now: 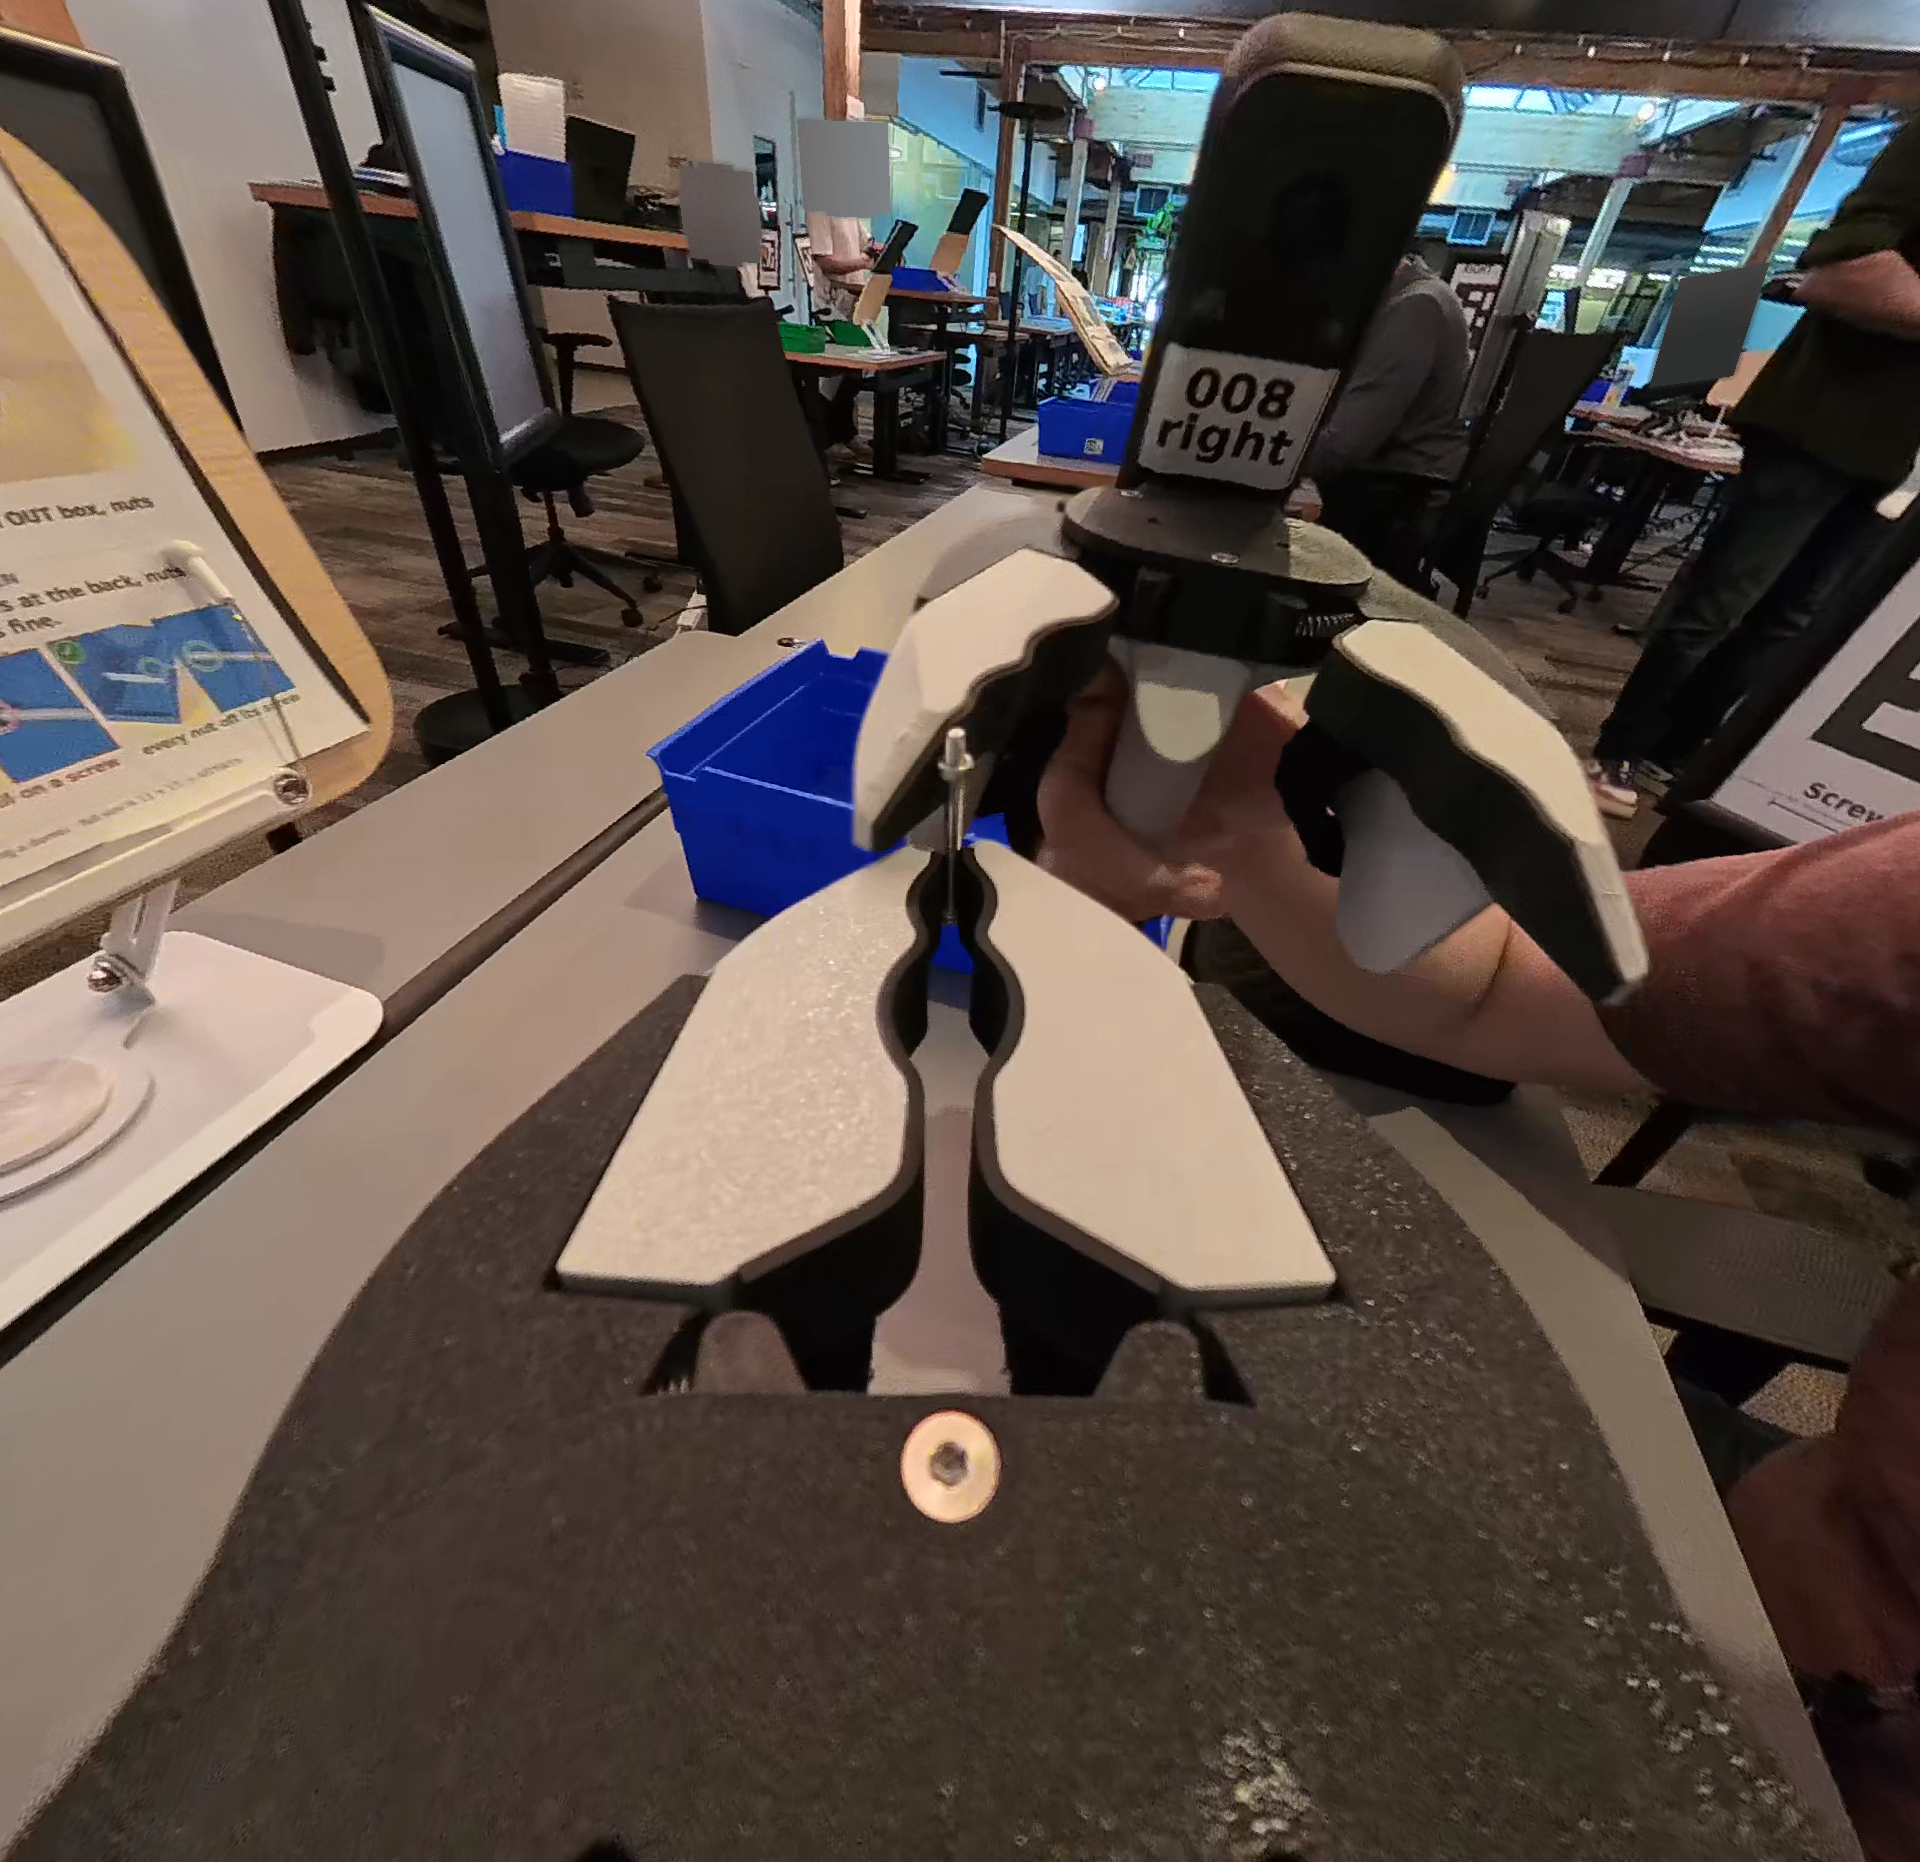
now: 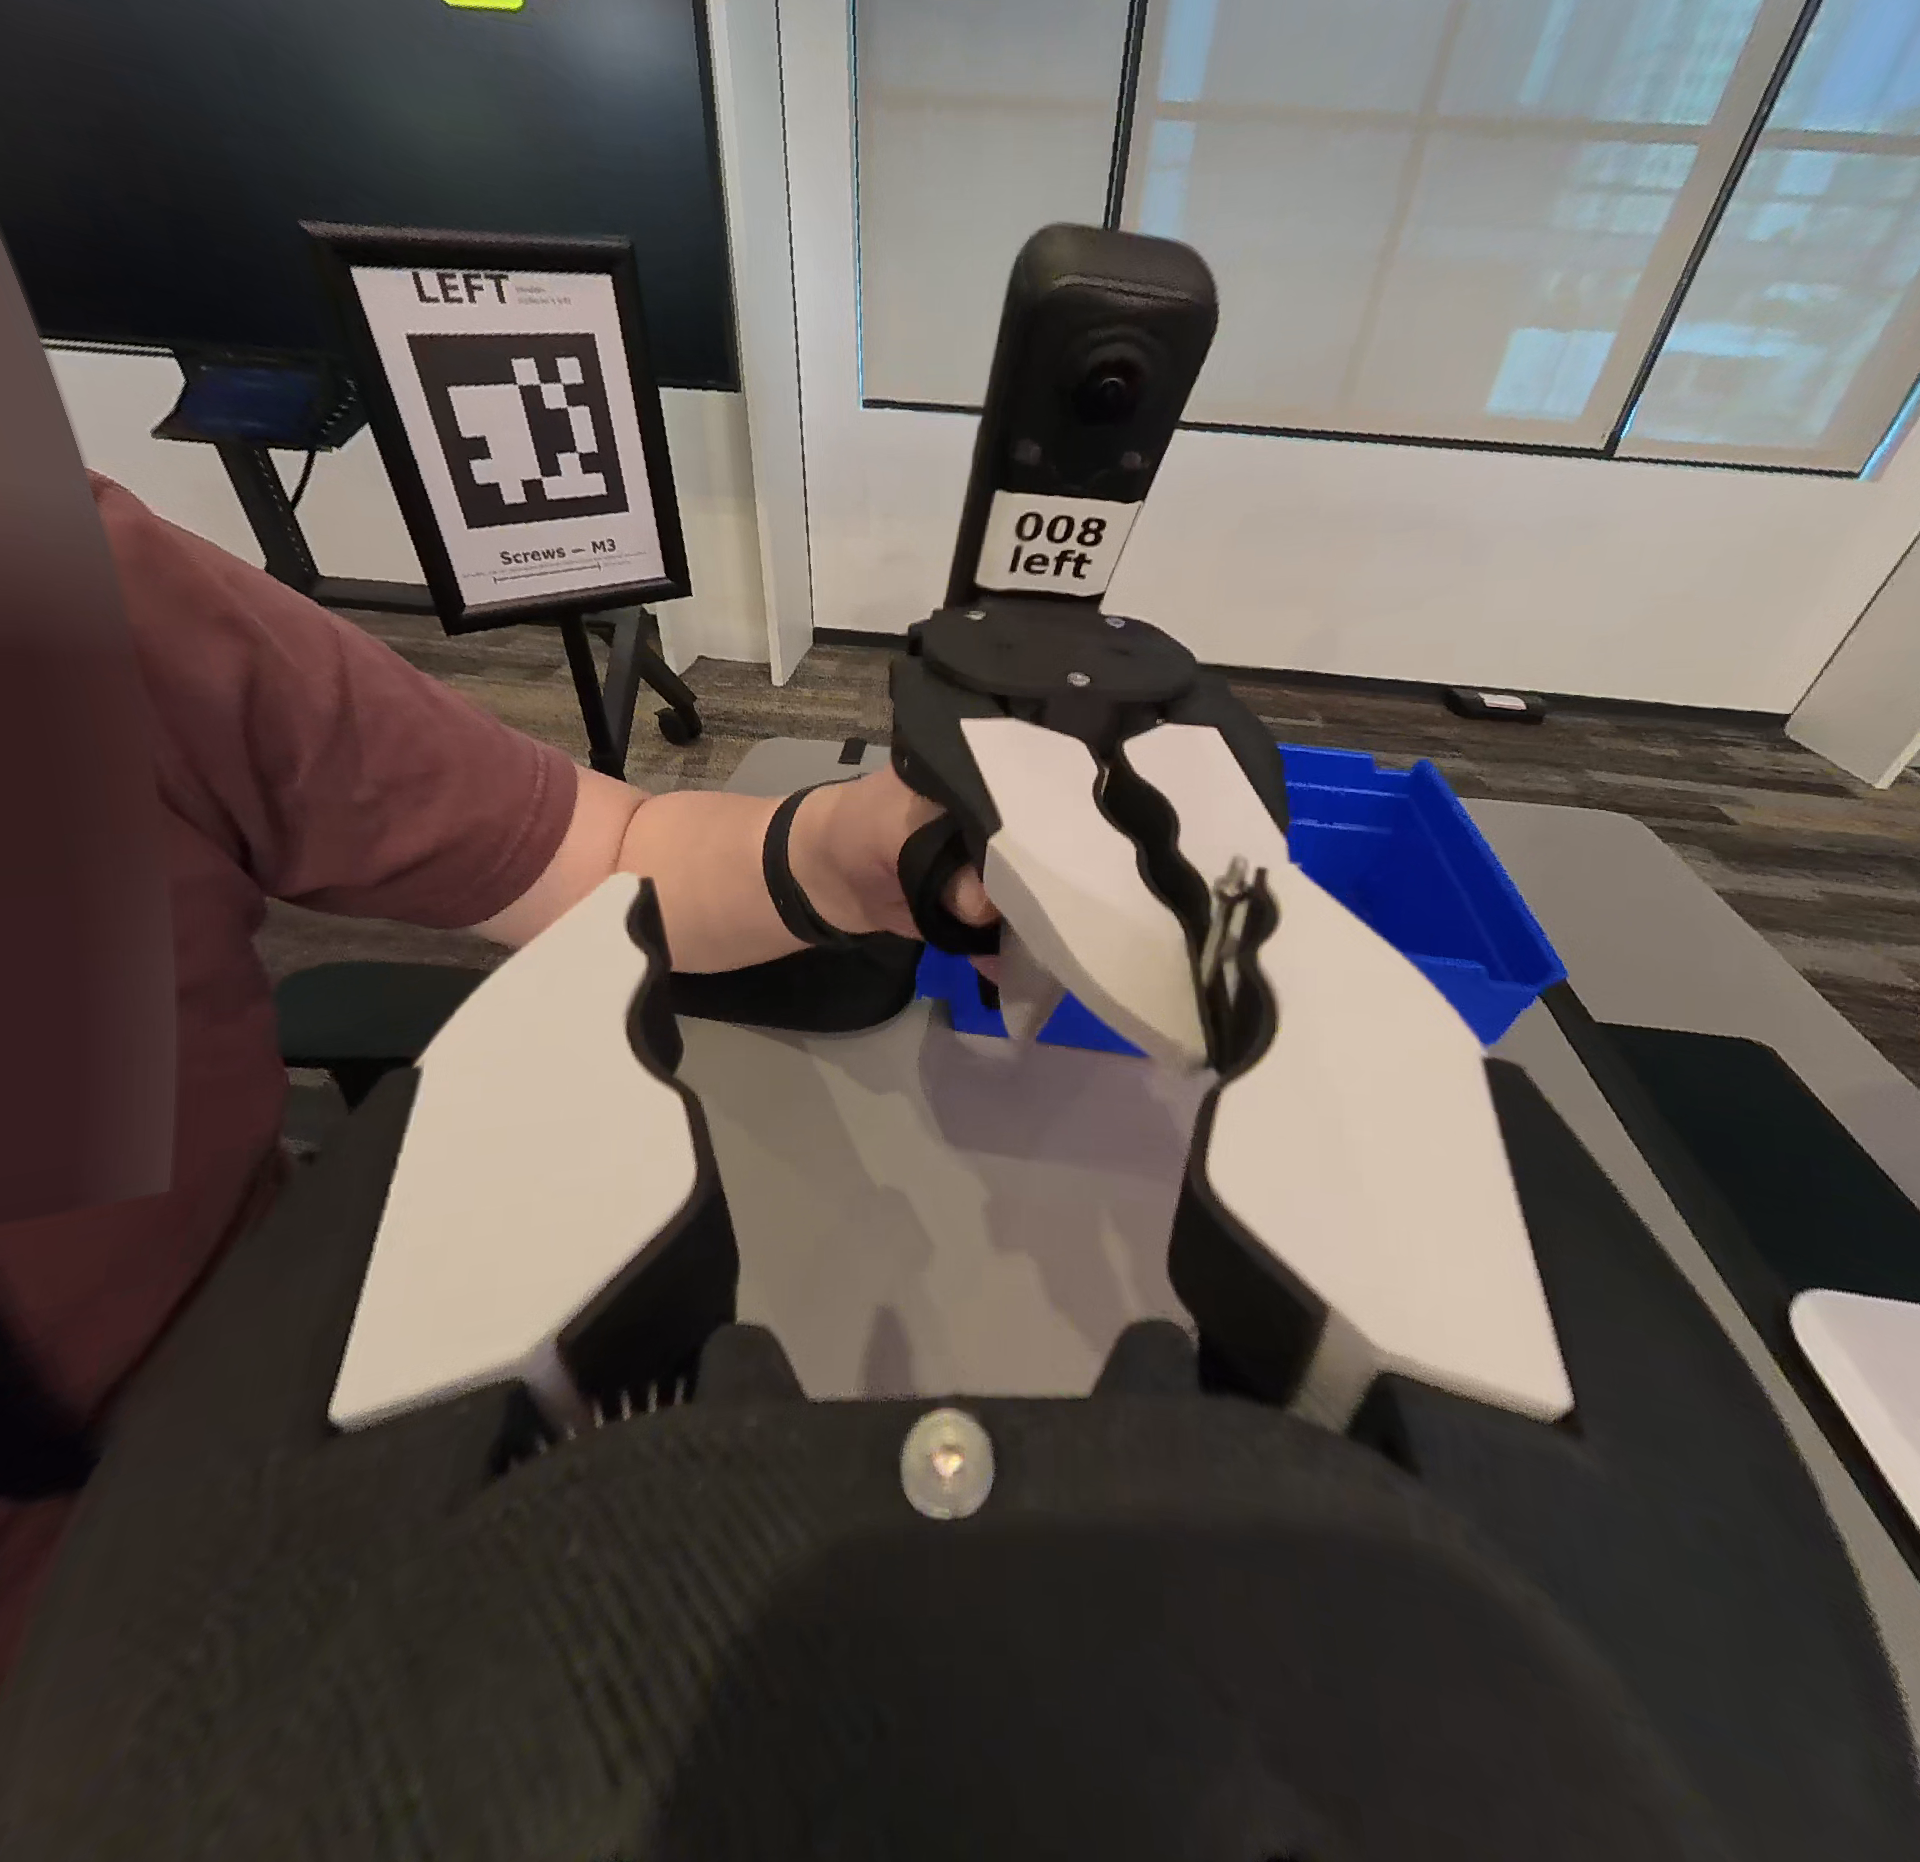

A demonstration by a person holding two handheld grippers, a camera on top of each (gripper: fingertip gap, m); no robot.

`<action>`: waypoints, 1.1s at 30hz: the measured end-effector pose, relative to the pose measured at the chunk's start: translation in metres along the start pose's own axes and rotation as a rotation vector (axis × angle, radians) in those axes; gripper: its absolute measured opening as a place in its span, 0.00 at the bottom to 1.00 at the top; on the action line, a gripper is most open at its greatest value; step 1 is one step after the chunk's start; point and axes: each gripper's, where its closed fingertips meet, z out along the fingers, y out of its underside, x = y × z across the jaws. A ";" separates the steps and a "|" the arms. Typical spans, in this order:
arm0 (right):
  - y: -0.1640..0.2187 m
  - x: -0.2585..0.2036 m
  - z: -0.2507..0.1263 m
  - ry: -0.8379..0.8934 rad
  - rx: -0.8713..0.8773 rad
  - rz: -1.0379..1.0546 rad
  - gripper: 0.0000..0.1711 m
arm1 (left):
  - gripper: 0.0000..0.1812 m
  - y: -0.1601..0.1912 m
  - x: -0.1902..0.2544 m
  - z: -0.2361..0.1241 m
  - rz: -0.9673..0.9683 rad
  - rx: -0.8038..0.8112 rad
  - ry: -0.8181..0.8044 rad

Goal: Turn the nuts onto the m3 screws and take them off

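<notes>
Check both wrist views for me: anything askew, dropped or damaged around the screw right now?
Nothing stands out. The left tool is shut on the screw, which stands upright with a nut near its top. The right tool is open, one finger beside the nut. The blue bin sits level.

Office floor busy behind the grey worktop.

A framed sign with a black-and-white square marker [image 2: 516, 428] stands on a black rolling stand before a large dark wall screen [image 2: 353, 150]; frosted windows [image 2: 1455, 191] fill the wall beside it. On the other side, a wood-backed instruction card [image 1: 135, 607] leans on its white metal stand [image 1: 177, 1023], a black office chair [image 1: 727, 462] sits just past the grey table [image 1: 499, 981], and rows of desks run deep into the room.
</notes>
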 end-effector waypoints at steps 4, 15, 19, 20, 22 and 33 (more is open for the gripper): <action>-0.005 0.009 -0.007 0.038 0.029 0.003 0.58 | 0.01 0.001 0.002 0.001 -0.007 -0.009 0.017; -0.007 0.005 -0.012 0.028 0.021 -0.054 0.49 | 0.01 -0.005 -0.001 -0.005 -0.017 0.009 0.009; -0.012 0.018 -0.020 0.065 0.063 0.033 0.33 | 0.01 -0.005 0.006 -0.003 -0.007 -0.001 0.030; -0.010 0.024 -0.020 0.086 0.060 0.045 0.29 | 0.01 -0.004 0.008 -0.002 -0.002 -0.004 0.033; -0.010 0.030 -0.023 0.102 0.077 0.077 0.19 | 0.01 -0.004 0.010 -0.001 0.004 -0.008 0.041; -0.004 0.034 -0.022 0.073 0.075 0.154 0.08 | 0.01 -0.002 0.014 0.002 0.013 -0.021 0.050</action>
